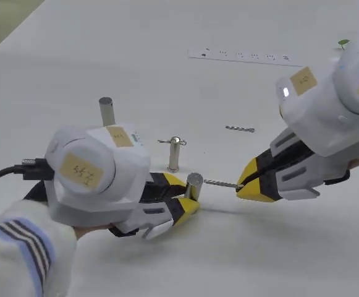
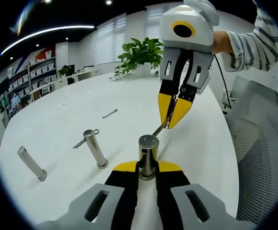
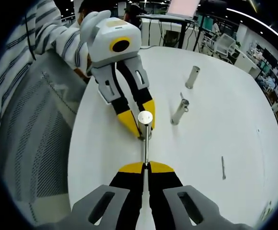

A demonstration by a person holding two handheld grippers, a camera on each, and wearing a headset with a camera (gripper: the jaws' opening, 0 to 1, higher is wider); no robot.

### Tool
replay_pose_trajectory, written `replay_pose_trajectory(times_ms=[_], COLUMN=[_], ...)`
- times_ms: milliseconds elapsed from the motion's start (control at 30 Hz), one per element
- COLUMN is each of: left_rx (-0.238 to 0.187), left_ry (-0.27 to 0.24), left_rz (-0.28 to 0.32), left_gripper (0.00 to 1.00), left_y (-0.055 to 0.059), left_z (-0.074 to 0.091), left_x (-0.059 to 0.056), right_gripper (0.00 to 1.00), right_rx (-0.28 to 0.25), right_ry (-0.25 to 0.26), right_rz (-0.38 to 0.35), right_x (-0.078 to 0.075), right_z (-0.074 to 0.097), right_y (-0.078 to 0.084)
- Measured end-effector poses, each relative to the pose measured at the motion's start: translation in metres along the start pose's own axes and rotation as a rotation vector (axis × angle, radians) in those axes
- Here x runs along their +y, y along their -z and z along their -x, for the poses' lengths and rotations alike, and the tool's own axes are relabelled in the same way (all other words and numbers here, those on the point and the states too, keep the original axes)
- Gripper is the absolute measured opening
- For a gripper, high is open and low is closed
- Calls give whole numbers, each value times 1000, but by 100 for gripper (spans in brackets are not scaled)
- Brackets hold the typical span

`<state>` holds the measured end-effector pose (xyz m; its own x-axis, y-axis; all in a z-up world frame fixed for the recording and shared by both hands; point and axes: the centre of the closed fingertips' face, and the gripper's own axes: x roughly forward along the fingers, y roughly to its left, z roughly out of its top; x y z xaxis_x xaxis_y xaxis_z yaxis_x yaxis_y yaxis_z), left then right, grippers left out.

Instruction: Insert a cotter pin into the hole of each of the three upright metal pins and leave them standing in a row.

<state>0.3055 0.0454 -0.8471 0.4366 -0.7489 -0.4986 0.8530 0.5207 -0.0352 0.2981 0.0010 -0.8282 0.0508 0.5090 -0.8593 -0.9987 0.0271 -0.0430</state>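
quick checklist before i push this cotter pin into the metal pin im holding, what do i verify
1. Near metal pin upright and gripped in the left tongs: ok.
2. Cotter pin clamped in the right tongs, pointing at that pin: ok.
3. Cotter pin tip lined up with the hole: cannot tell, the hole is hidden.
4. Middle metal pin standing with a fitted cotter pin through it: ok.
5. Far metal pin fitted: not ok, nothing through it.
6. Spare cotter pin lying on the table for it: ok.
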Motion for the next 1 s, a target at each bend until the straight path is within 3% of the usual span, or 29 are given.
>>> replay_pose_trajectory(times_ms=[1000], left_rx=[2], left_ry=[16], left_rz=[-27], left_gripper=[11], left_y=[0], left_z=[1], left_x=[-1], right_gripper=[4], right_rx=[3], right_ry=[-5], right_rz=[55], right_x=[-1], right_z=[-9], right_y=[-18])
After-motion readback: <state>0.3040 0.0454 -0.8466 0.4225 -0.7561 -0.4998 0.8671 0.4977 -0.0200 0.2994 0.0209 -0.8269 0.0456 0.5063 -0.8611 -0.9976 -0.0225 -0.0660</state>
